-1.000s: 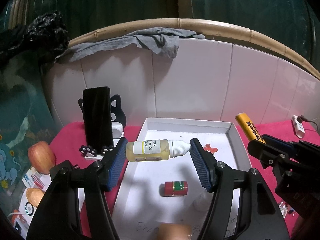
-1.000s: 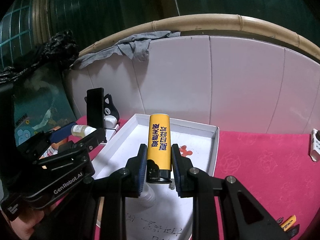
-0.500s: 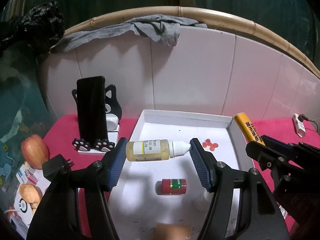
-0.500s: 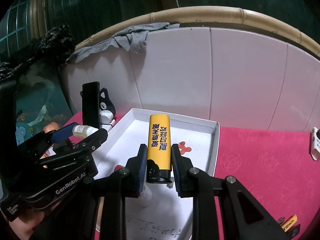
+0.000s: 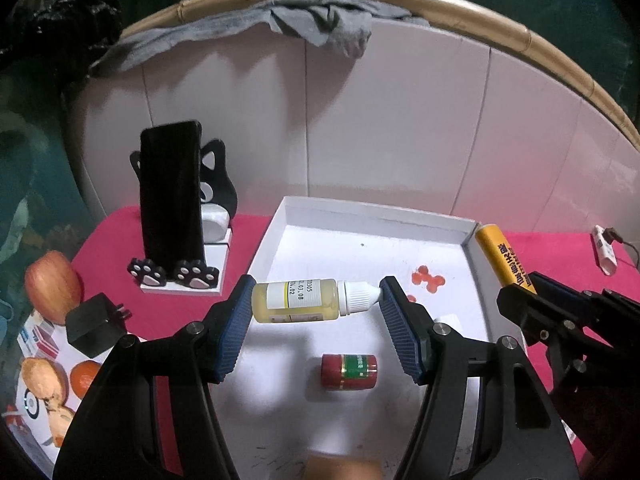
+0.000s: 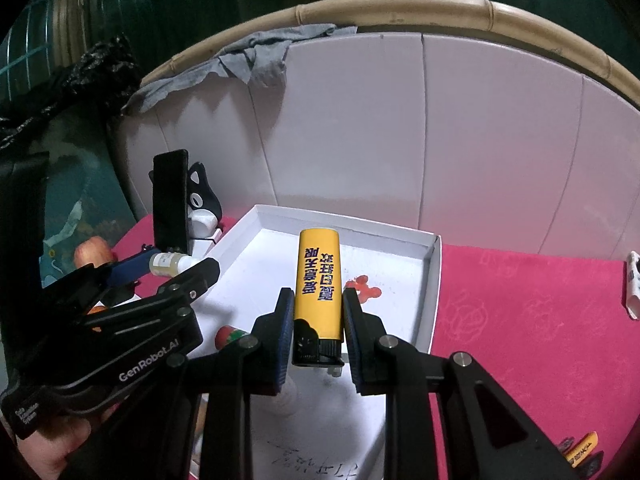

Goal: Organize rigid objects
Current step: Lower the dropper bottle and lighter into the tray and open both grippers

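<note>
Pink-covered table (image 6: 520, 320), white tray (image 5: 276, 228) on it. Left gripper (image 5: 316, 308) fingers clamp dropper bottle (image 5: 296, 300) crosswise above tray. Right gripper (image 6: 316, 320) fingers clamp yellow lighter (image 6: 318, 280) upright over tray.

We see dim, warm light from above and in front; the white tiles (image 5: 400, 128) take a pink cast. Soft shadows fall on the white tray (image 5: 360, 216) floor. Fisheye bending curves the bamboo rim (image 6: 440, 4), and corners go black. A blurred shape smears the left view's bottom edge.
</note>
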